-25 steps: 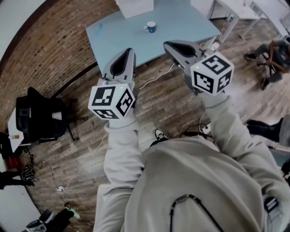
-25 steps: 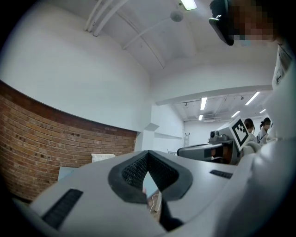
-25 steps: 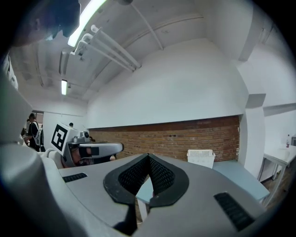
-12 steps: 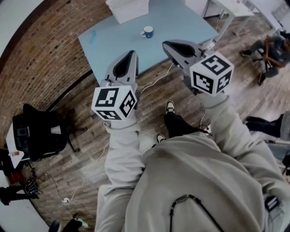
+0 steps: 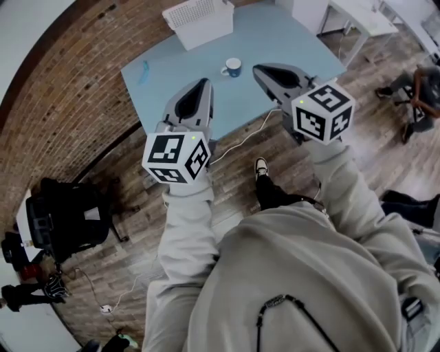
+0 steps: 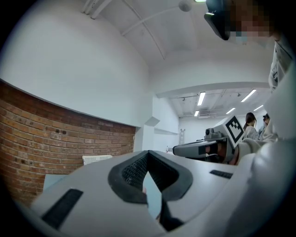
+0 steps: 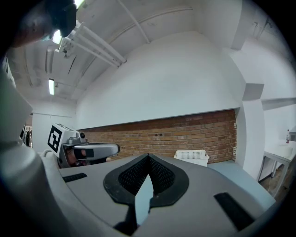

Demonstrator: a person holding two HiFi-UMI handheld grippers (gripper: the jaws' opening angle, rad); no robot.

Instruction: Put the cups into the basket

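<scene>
Over table edge (image 5: pixel 242 115): left claw (image 5: pixel 202 82), right claw (image 5: pixel 257 69), closed.

A single blue-and-white cup (image 5: pixel 232 67) stands upright near the middle of the light-blue table (image 5: pixel 282 38), its handle to the left, well apart from the white perforated basket (image 5: pixel 198 20) at the table's far-left edge.

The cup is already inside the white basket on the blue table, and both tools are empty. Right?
No. The cup stands on the blue table, outside the white basket, as the head view shows. The left tool and right tool are empty.
</scene>
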